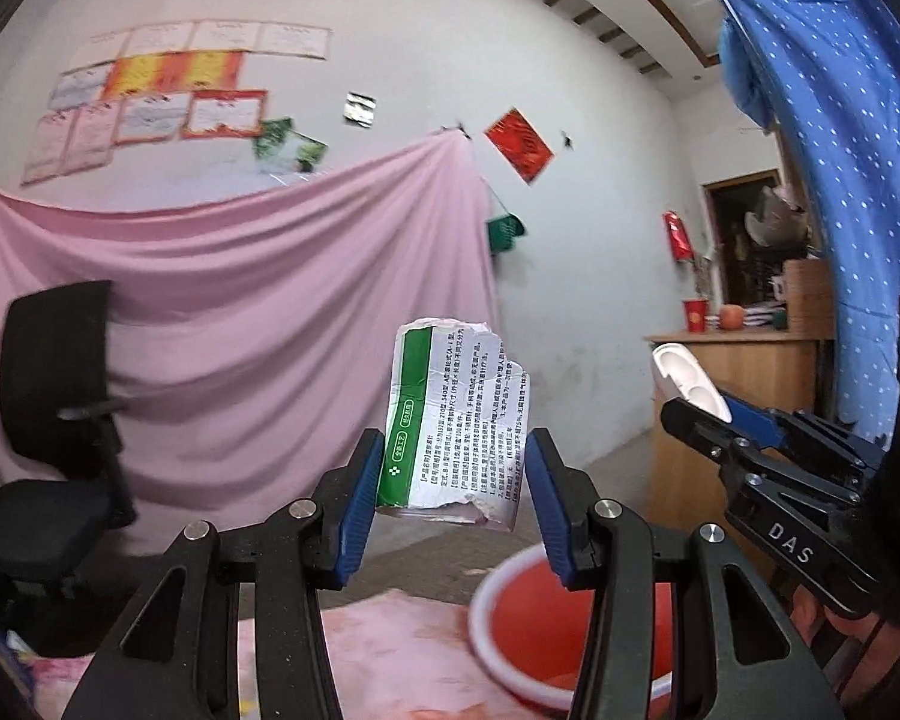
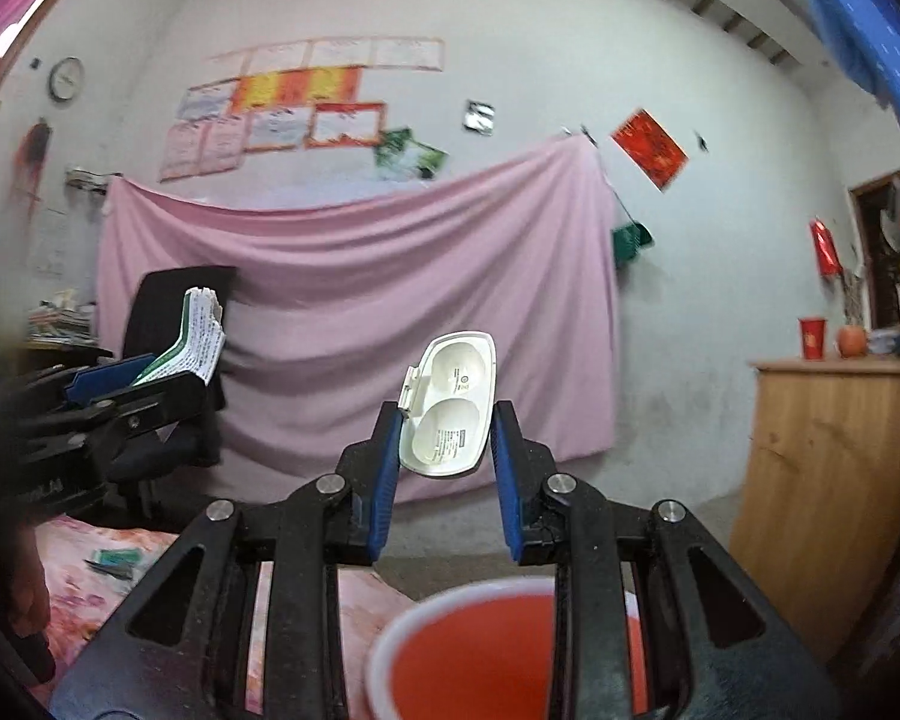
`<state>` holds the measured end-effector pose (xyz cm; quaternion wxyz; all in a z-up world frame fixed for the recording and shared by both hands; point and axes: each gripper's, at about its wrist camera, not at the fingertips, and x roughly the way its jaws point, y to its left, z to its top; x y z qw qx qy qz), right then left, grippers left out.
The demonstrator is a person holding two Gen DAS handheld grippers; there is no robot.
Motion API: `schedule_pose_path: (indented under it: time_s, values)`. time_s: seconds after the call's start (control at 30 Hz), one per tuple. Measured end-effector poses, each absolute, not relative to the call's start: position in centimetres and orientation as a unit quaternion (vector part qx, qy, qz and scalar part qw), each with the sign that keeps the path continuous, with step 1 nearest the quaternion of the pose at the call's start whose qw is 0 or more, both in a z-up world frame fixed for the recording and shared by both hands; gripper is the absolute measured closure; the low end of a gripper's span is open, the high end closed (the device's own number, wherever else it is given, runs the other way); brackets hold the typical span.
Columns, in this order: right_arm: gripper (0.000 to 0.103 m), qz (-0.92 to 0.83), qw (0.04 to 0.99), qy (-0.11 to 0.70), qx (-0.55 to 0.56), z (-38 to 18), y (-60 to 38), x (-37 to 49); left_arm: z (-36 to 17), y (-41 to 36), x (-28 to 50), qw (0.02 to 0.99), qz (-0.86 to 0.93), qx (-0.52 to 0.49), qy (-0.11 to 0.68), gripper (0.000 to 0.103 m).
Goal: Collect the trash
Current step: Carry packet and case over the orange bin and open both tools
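Note:
My left gripper (image 1: 453,468) is shut on a torn green-and-white printed carton (image 1: 456,420), held up in the air above the red basin (image 1: 546,618). My right gripper (image 2: 447,438) is shut on a white plastic two-well case (image 2: 450,405), also held above the red basin (image 2: 480,654). The right gripper and its white case (image 1: 690,381) show at the right in the left wrist view. The left gripper and its carton (image 2: 201,330) show at the left in the right wrist view.
The basin sits on a pink floral cloth (image 2: 90,570) with a green scrap (image 2: 114,558) on it. A black office chair (image 1: 54,420) stands left, a pink sheet (image 1: 258,312) hangs behind, and a wooden cabinet (image 2: 834,480) stands right.

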<state>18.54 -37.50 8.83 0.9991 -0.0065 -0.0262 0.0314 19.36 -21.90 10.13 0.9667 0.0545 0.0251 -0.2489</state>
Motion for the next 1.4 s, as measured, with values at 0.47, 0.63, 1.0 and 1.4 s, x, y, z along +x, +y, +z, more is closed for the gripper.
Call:
schedule_pose_path:
  time_s: [0.47, 0.63, 1.0, 1.4]
  values:
    - [0.051, 0.004, 0.991, 0.132, 0.010, 3.3, -42.8, 21.4, 6.1, -28.5, 24.8, 0.935, -0.278, 0.055, 0.211, 0.061]
    - [0.051, 0.004, 0.983, 0.183, 0.027, 1.4, -43.7, 22.5, 4.9, -30.0, 26.9, 0.916, -0.280, 0.052, 0.281, 0.061]
    - [0.051, 0.006, 0.968, 0.249, 0.043, -0.2, -44.5, 24.4, 2.8, -30.2, 29.1, 0.887, -0.282, 0.040, 0.363, 0.061]
    - [0.049, 0.003, 0.958, 0.280, 0.052, -0.6, -45.2, 25.5, 2.1, -29.0, 29.5, 0.886, -0.264, 0.020, 0.380, 0.048]
